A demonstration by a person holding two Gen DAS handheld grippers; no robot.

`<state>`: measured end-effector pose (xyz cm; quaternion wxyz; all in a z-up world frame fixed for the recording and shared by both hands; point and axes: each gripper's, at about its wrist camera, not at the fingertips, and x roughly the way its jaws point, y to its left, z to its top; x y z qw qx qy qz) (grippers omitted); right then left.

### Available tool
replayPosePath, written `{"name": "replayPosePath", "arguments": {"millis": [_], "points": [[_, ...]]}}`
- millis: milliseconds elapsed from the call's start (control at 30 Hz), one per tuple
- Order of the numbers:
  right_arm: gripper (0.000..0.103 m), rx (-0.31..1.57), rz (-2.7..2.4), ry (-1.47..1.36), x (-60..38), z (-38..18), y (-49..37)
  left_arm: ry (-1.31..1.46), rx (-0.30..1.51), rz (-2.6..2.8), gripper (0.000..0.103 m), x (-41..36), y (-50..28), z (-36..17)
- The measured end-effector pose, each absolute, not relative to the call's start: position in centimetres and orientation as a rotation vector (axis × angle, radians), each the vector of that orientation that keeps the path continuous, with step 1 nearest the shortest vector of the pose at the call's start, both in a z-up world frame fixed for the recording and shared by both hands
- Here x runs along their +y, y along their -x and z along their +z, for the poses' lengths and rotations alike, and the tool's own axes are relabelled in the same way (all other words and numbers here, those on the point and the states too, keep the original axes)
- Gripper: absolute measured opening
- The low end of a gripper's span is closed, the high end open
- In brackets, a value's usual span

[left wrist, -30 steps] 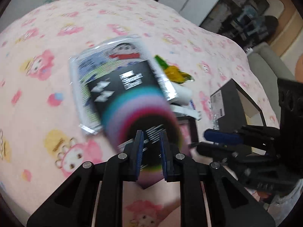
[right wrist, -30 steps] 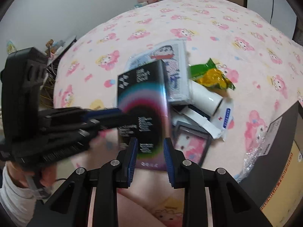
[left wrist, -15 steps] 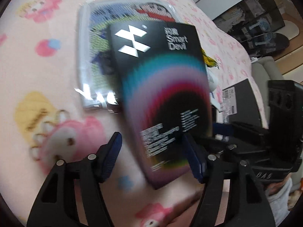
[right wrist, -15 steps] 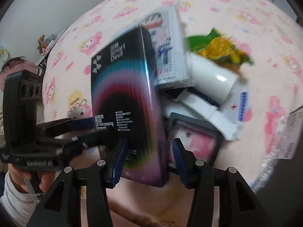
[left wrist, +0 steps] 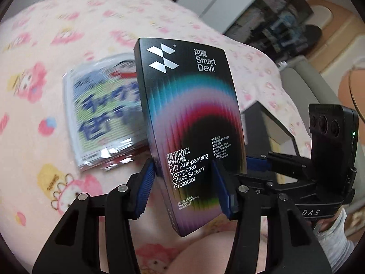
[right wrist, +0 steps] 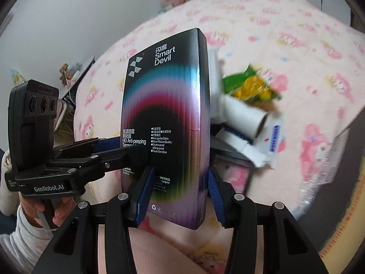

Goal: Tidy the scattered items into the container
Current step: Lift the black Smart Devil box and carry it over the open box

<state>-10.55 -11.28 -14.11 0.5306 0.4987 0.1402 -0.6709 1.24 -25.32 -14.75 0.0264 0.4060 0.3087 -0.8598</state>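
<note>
the screen protector box (left wrist: 187,123) now upright — left gripper (left wrist: 184,182) and right gripper (right wrist: 178,191) both grasping it.

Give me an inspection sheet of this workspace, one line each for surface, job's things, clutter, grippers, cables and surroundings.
Surface: pink cartoon-print blanket on a bed.
Job's things: screen protector box held upright above the blanket; dark container to the right, its edge only partly in view.
Clutter: cartoon packet lying flat; green and yellow wrapper, white tube, white sachet and small frame piled together.
Grippers: left gripper and right gripper both have their pads against the box's sides.
Cables: nothing seen.
Surroundings: grey wall, dark shelving beyond the bed.
</note>
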Motion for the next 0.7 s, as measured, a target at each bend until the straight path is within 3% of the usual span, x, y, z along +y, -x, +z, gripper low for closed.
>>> {"name": "replayPosePath", "arguments": {"millis": [367, 500, 700], "points": [[0.043, 0.273, -1.887, -1.118, 1.2, -7.5, 13.8, -1.499, 0.695, -2.888, 0.051, -13.6, 8.3, -8.9], [0.043, 0.197, -1.925, -1.194, 5.8, -9.3, 16.2, -1.629, 0.577, -2.941, 0.051, -8.0, 12.4, -8.1], [0.043, 0.074, -1.969, -1.314, 12.5, -12.4, 19.8, -1.87, 0.459, -2.885, 0.052, -1.6, 17.8, -11.8]]}}
